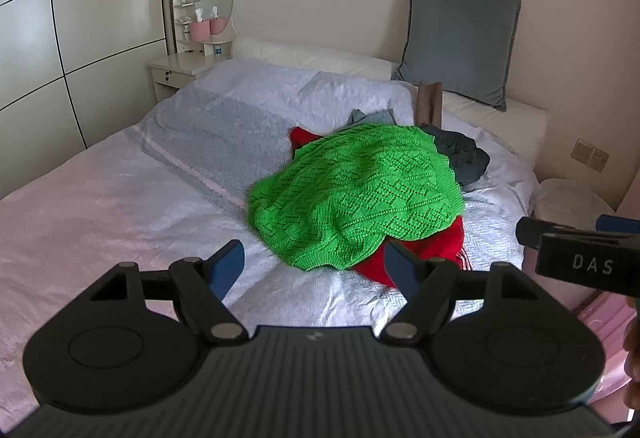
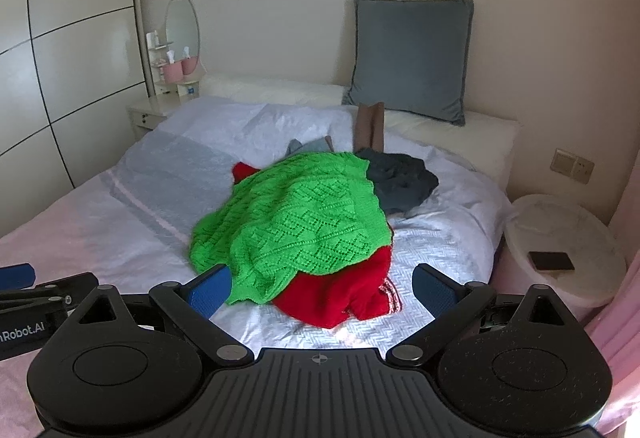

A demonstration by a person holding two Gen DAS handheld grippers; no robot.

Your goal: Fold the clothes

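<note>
A green knitted garment (image 1: 356,193) lies crumpled on top of a pile on the bed, over a red garment (image 1: 420,258); both also show in the right wrist view, the green one (image 2: 296,222) and the red one (image 2: 340,298). A dark grey garment (image 1: 464,153) (image 2: 400,177) and a brown one (image 1: 430,101) (image 2: 370,125) lie behind. My left gripper (image 1: 316,270) is open and empty, just short of the pile's near edge. My right gripper (image 2: 320,290) is open and empty, its fingers astride the pile's near edge without touching it.
The bed (image 1: 140,177) has a pale pink and grey cover. A grey cushion (image 1: 460,37) leans on the wall. A nightstand with a mirror (image 1: 188,69) stands at the far left. A round white side table (image 2: 560,250) holding a dark phone stands at the right.
</note>
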